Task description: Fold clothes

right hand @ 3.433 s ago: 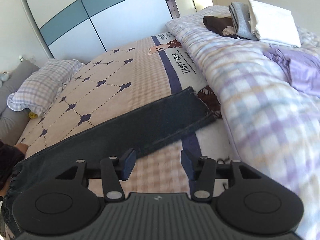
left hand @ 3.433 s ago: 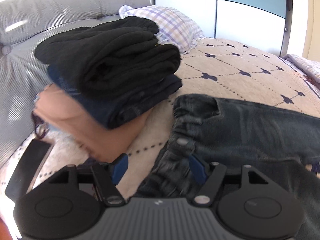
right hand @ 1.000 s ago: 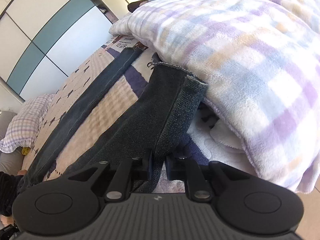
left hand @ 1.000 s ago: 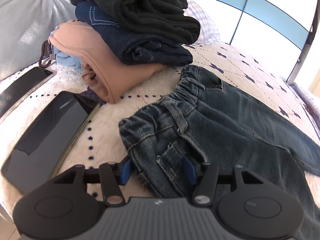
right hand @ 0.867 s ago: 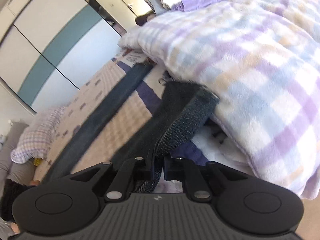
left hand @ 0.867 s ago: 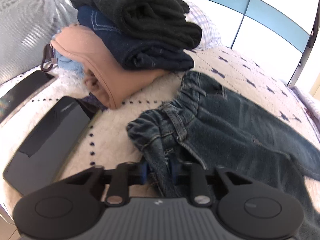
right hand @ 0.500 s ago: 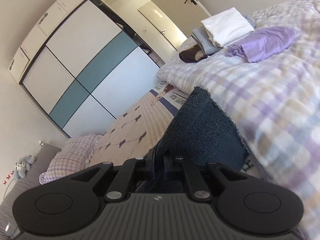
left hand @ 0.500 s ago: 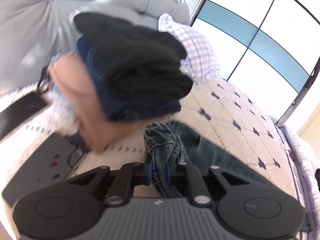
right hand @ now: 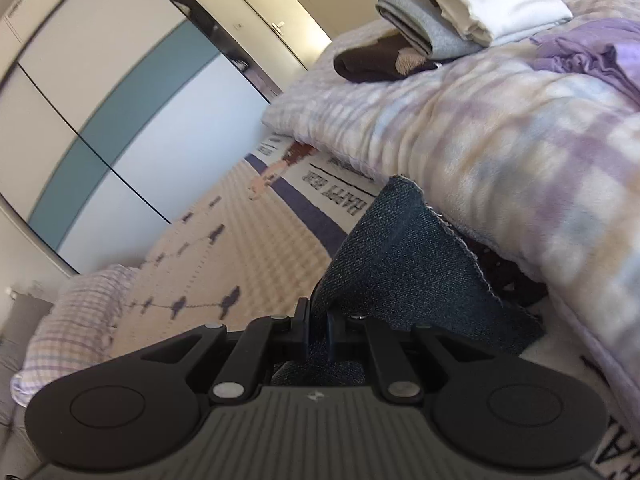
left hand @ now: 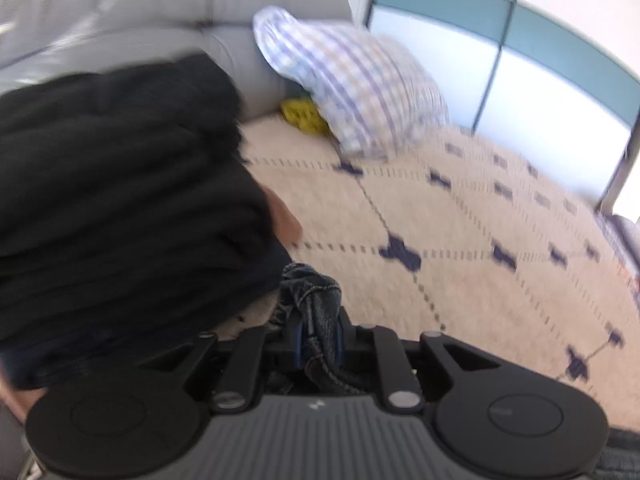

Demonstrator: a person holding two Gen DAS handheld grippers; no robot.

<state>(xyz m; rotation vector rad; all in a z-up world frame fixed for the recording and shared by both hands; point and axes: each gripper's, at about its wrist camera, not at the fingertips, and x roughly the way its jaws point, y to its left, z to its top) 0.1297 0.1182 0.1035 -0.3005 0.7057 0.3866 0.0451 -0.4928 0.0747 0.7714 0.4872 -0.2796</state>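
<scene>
Both grippers have a piece of the same pair of jeans (left hand: 316,300). The left gripper (left hand: 318,338) is clamped on a bunched wad of the denim waistband; its jaws have just eased apart a little, but the cloth is pinched tight between the blue pads. That wad hangs just beside a stack of folded clothes (left hand: 120,200), black on top with a peach edge peeking out at the side. Beyond lies the cream quilt (left hand: 460,220) with its navy cross pattern, and a checked pillow (left hand: 352,84) leans against the grey headboard (left hand: 140,12).

The right gripper (right hand: 318,330) is closed hard on the hem end of a jeans leg (right hand: 400,268), which stands up out of the jaws in a dark fan. Behind it a plaid fleece blanket (right hand: 500,152) is heaped up, carrying folded white, grey and brown items (right hand: 440,12) and a crumpled purple garment (right hand: 592,52).
</scene>
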